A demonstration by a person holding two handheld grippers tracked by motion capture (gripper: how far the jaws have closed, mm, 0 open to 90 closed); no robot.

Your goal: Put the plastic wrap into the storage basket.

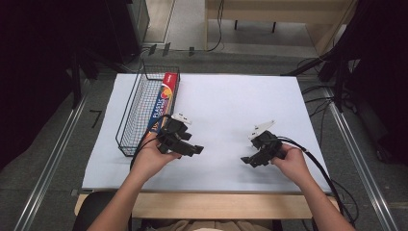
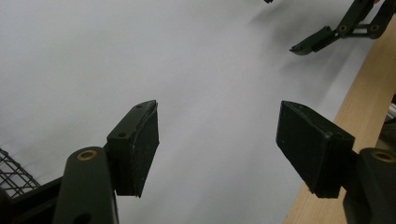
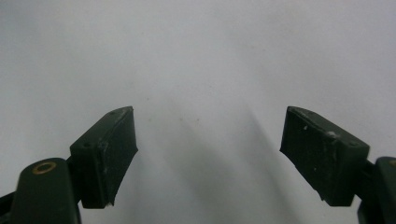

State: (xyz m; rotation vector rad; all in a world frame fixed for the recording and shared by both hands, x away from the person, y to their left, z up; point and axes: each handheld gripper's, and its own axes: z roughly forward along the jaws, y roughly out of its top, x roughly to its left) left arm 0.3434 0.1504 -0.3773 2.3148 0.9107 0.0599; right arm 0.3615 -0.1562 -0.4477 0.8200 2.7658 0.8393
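High view: the left gripper (image 1: 188,147) hangs over the white table sheet (image 1: 231,106), just right of the long plastic-wrap box with a red end (image 1: 163,102).
Plastic-wrap box: it lies in the black wire basket (image 1: 144,108), along the basket's right wall, behind and left of the left gripper.
Left gripper state: released, its ribbed pads (image 2: 142,149) well apart with bare sheet between them.
Right gripper (image 1: 252,159): also unclenched and empty (its pads (image 3: 109,154) frame nothing but white sheet), low over the sheet, well to the right of the left one.
Risk: if the box is to be reached again, I judge a jaw could catch the wire rim and drag or tip the basket, since the box sits tight against that wall.
Cause: an approach from the side rather than from above.
Around: wooden table edge (image 2: 369,116) near the left gripper; trailing cables beside each hand.
In the way: the basket wall between gripper and box.
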